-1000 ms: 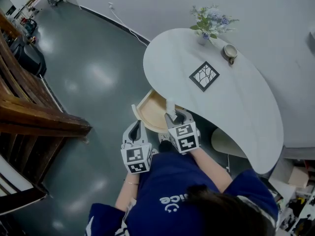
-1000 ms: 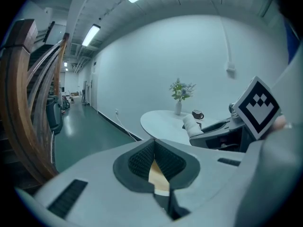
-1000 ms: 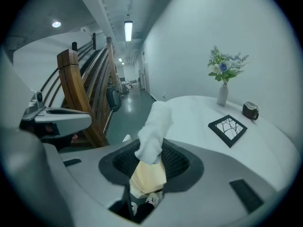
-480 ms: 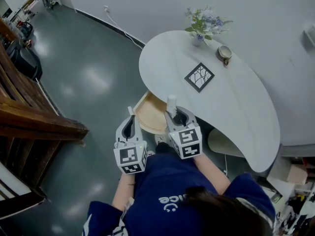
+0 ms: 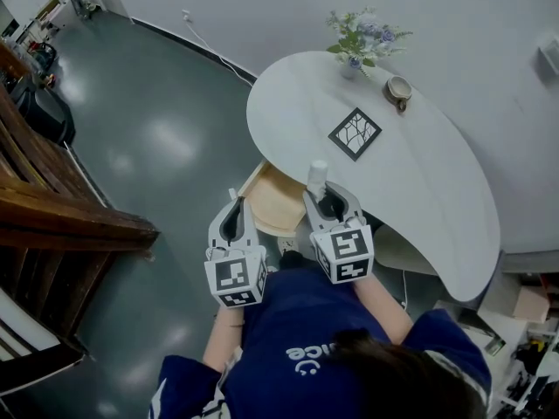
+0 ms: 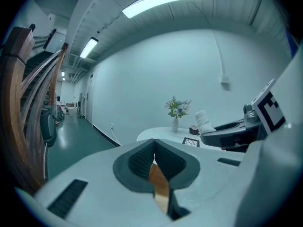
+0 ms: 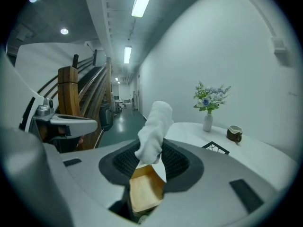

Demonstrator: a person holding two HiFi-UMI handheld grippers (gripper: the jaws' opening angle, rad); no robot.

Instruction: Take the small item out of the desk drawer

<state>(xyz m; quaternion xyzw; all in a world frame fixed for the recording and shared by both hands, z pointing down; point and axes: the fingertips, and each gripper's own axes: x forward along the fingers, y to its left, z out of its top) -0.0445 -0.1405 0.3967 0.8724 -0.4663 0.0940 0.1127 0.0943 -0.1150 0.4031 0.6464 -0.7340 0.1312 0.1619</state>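
Right claw (image 7: 150, 159) risen, gripping white roll (image 7: 155, 124)

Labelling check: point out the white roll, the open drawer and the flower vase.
white roll (image 5: 317, 176), head view, its upper end
drawer (image 5: 272, 202), head view, bare wooden bottom
flower vase (image 5: 349, 67), head view, vase body below the blooms

Soft white cloth roll (image 7: 154, 126), pale wood drawer (image 5: 272, 202), glossy floor (image 5: 157, 138)

Head view looks steeply down; both gripper views face across the desk (image 5: 437, 190) toward the vase (image 5: 350, 66).
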